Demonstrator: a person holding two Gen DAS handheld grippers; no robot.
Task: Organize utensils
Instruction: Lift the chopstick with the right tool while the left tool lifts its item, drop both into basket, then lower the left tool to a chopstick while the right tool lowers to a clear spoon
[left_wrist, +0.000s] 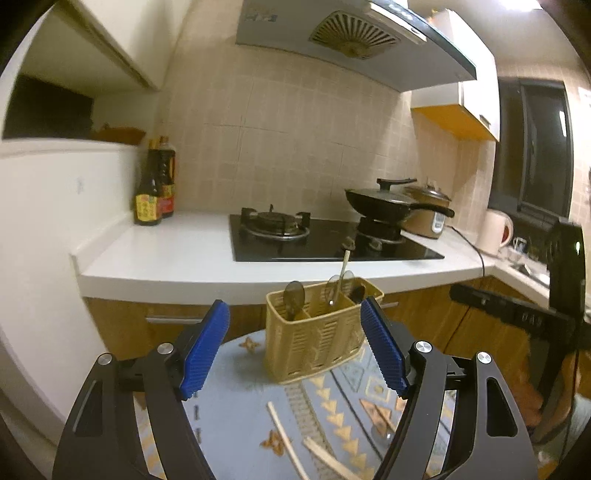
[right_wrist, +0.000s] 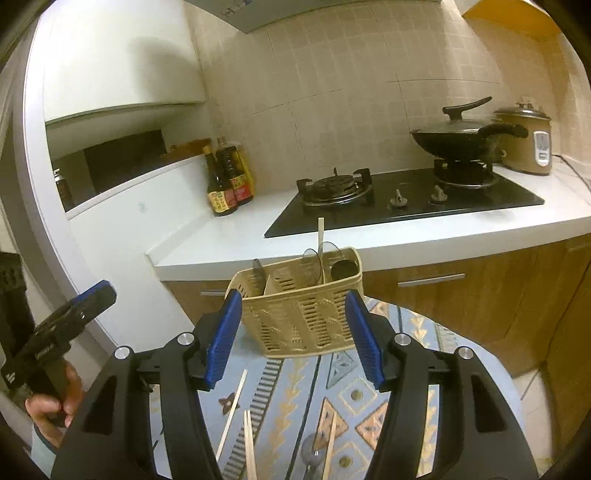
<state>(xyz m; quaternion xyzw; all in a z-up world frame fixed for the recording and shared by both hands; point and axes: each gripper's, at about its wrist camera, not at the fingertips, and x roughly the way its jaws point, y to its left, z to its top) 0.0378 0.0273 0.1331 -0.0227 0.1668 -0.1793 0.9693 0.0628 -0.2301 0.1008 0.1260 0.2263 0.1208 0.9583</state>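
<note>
Both tongs hang spread and empty over the patterned desk, facing the utensil basket.

The left tongs (left_wrist: 295, 350) and right tongs (right_wrist: 293, 338) each hold their blue pads wide apart, pinching nothing. The tan slotted basket (left_wrist: 317, 332) stands upright on the desk (left_wrist: 236, 406) just beyond both pairs, holding spoons (left_wrist: 293, 295) and one upright chopstick (right_wrist: 320, 236) in its compartments. Nearer than the basket, loose chopsticks (right_wrist: 251, 443) lie scattered on the cloth, with a spoon (right_wrist: 312, 454) among them. Behind the basket runs the kitchen counter (left_wrist: 177, 254) with its stove (left_wrist: 325, 240).
</note>
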